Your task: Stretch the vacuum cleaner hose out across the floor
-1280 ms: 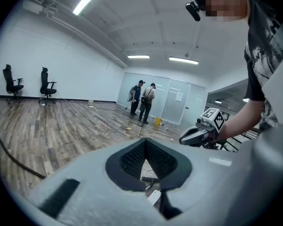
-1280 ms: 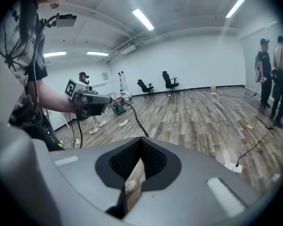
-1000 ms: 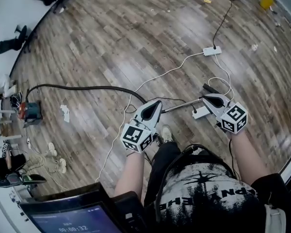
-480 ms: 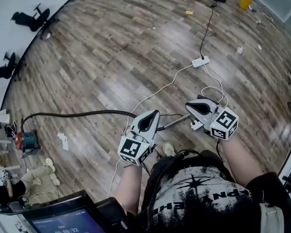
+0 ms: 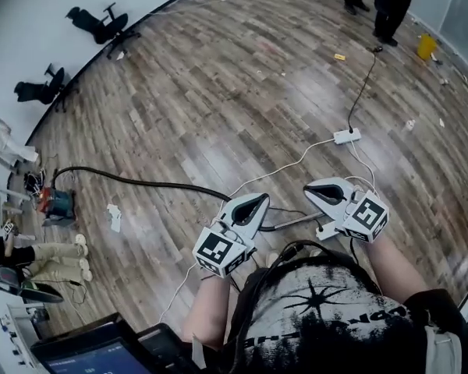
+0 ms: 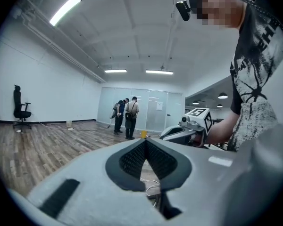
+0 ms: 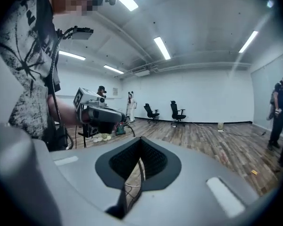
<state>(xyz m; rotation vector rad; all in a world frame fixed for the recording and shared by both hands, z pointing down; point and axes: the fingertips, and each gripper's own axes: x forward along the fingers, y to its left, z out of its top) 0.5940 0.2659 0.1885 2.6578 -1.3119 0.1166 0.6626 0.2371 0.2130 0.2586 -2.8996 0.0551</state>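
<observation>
In the head view the black vacuum hose [image 5: 132, 181] lies on the wood floor. It curves from the small red and teal vacuum cleaner [image 5: 57, 205] at the left to a spot under my left gripper [image 5: 257, 200]. A metal wand [image 5: 290, 223] lies on the floor between and below both grippers. My left gripper is shut with nothing in it, held above the floor. My right gripper [image 5: 310, 188] is also shut and empty, and also off the floor. In the left gripper view the pads [image 6: 156, 160] meet; in the right gripper view the fingertips [image 7: 140, 140] close together.
A white power strip [image 5: 347, 136] with white and black cables lies ahead on the right. Two people [image 5: 377, 2] stand at the far end near a yellow object [image 5: 427, 47]. Office chairs [image 5: 100, 24] sit by the left wall. A paper scrap [image 5: 114, 216] lies near the vacuum cleaner.
Both grippers have lifted up from the floor, away from the wand, staying shut. The head view has tilted up and shows more of the far room.
</observation>
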